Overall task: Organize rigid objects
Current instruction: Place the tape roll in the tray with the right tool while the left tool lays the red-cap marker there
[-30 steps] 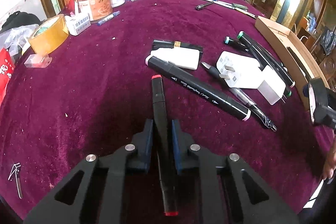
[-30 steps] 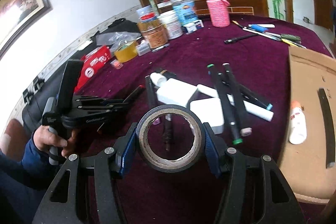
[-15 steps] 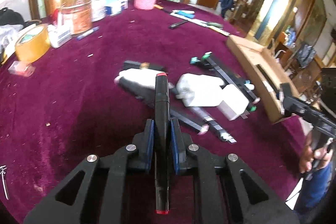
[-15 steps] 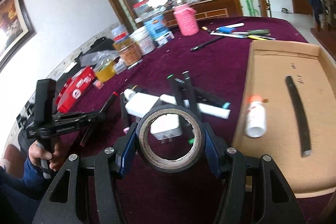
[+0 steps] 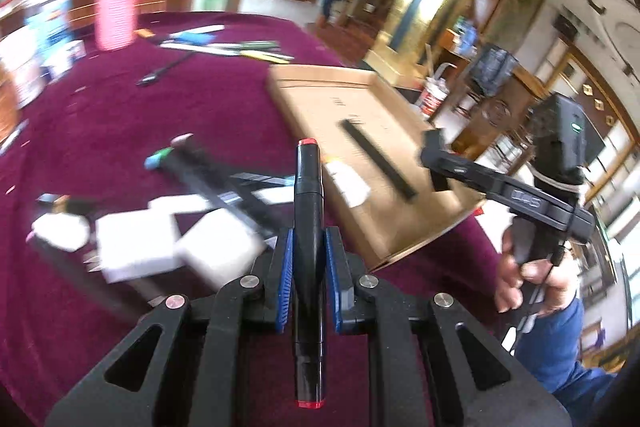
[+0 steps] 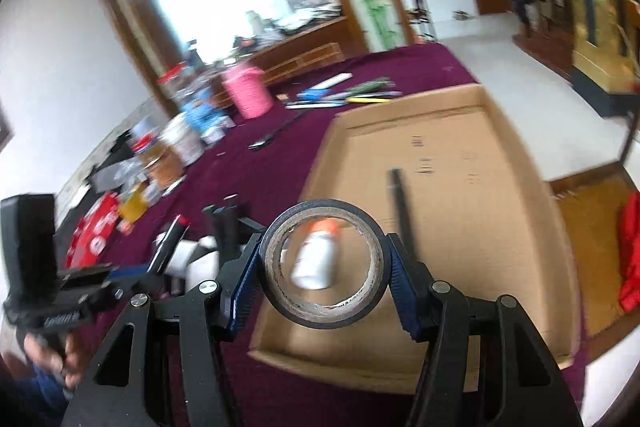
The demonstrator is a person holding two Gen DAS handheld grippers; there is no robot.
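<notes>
My left gripper [image 5: 308, 239] is shut on a black marker with red ends [image 5: 308, 187], held above the maroon table and pointing toward the shallow cardboard tray [image 5: 320, 83]. My right gripper [image 6: 324, 259] is shut on a roll of black tape [image 6: 324, 211], held above the near left part of the same tray [image 6: 520, 155]. In the tray lie a white bottle with an orange cap [image 6: 316, 259] and a black strip [image 6: 404, 203]. The right gripper shows in the left wrist view [image 5: 436, 155]. The left gripper shows in the right wrist view [image 6: 160, 259].
Loose black markers [image 5: 208, 175], white chargers [image 5: 136, 247] and a white block [image 5: 220, 243] lie on the table left of the tray. A pink cup [image 6: 244, 91], jars and boxes [image 6: 184, 139] stand at the back. Pens [image 6: 344, 95] lie beyond the tray.
Both grippers have swung to the right, from the pile of markers toward the cardboard tray. The marker and the tape roll stay held. The right gripper now hangs over the tray.
</notes>
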